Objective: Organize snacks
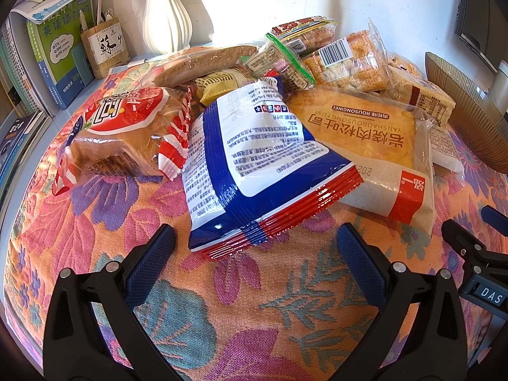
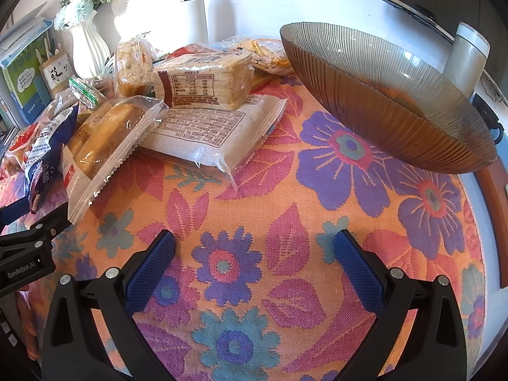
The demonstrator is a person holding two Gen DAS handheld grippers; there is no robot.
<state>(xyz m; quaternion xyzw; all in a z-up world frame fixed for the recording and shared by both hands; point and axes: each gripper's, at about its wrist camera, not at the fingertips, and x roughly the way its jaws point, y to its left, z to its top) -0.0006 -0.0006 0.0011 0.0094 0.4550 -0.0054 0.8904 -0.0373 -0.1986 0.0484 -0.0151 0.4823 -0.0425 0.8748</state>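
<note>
Just ahead of left gripper (image 1: pixel 255 247), jaws apart: blue-white snack bag (image 1: pixel 254 165) atop pile. Best grip: crimped near edge. Right gripper (image 2: pixel 254 250) likewise spread, empty; glass bowl (image 2: pixel 390 101) ahead-right awaits snacks.

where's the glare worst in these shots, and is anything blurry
Left wrist view: sunlight blows out the wall behind the vase, and sheen streaks the blue bag. Right wrist view: the same blown-out patch beside the vase; the bowl stays readable. Both are sharp, with fisheye bending at the edges.
</note>
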